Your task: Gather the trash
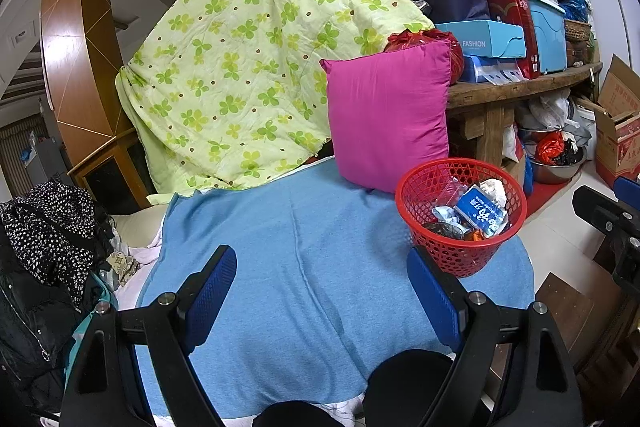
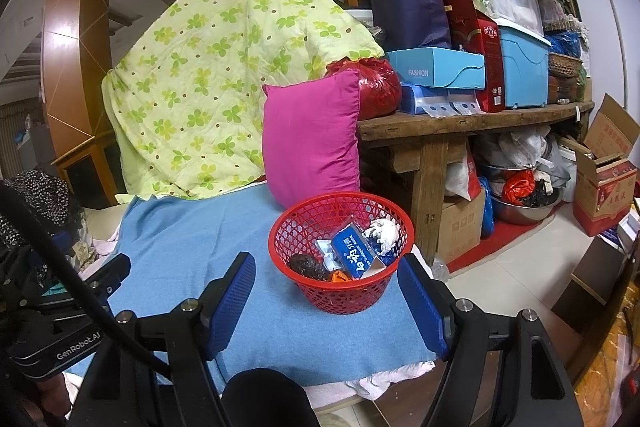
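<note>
You are holding both grippers wide and empty: left gripper [image 1: 322,291], right gripper [image 2: 326,301], ribbed blue pads showing. Round red mesh basket [image 2: 308,227] is sitting lower centre on the nubby blue blanket [image 2: 180,239], holding a blue carton [image 2: 354,249] and crumpled white paper [image 2: 384,231]. Smooth magenta pillow [image 2: 312,139] is leaning just behind.

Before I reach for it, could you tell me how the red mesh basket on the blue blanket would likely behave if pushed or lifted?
The red mesh basket looks like thin open plastic lattice, so probably light and somewhat flexible. It sits on the soft blue blanket, so a push may drag or tip it rather than slide it. The trash inside, including a blue carton, lies loose and could shift.
</note>
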